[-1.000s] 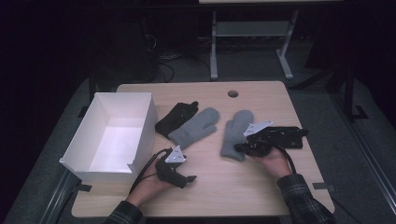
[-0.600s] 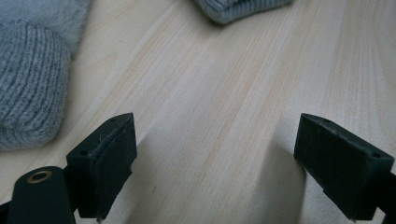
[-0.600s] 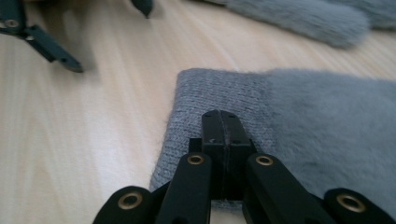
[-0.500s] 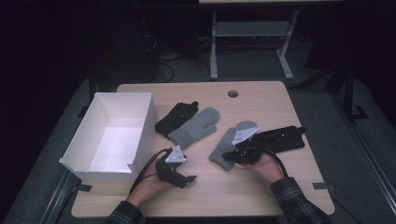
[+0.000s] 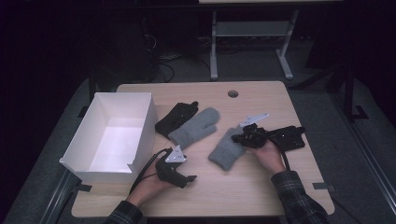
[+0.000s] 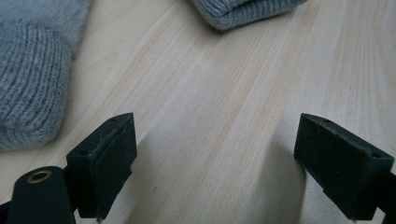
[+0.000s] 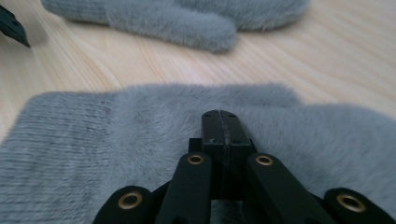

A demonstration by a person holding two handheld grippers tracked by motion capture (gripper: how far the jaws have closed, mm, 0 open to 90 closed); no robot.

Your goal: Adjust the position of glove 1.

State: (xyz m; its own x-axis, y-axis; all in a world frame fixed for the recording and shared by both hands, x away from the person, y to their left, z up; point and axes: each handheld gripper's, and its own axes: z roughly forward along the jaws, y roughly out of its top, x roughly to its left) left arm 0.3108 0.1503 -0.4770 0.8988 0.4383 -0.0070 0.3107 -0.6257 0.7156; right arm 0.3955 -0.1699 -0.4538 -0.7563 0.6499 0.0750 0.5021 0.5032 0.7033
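On the wooden worktop (image 5: 261,186), I am dragging a mitten (image 5: 227,150) with my right hand-held gripper (image 5: 239,138) clamped on it; next, lifting it toward the box (image 5: 142,122). Left hand-held gripper (image 5: 189,178) is standing apart.

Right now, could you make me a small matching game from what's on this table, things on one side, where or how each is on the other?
Things:
1. white box
2. black glove
3. left gripper
4. right gripper

Place or state:
A. jaws shut, resting on a grey mitten
B. at the table's left edge
C. jaws wide open over bare wood
D. partly under the other grey mitten

Pairs: 1-B, 2-D, 3-C, 4-A
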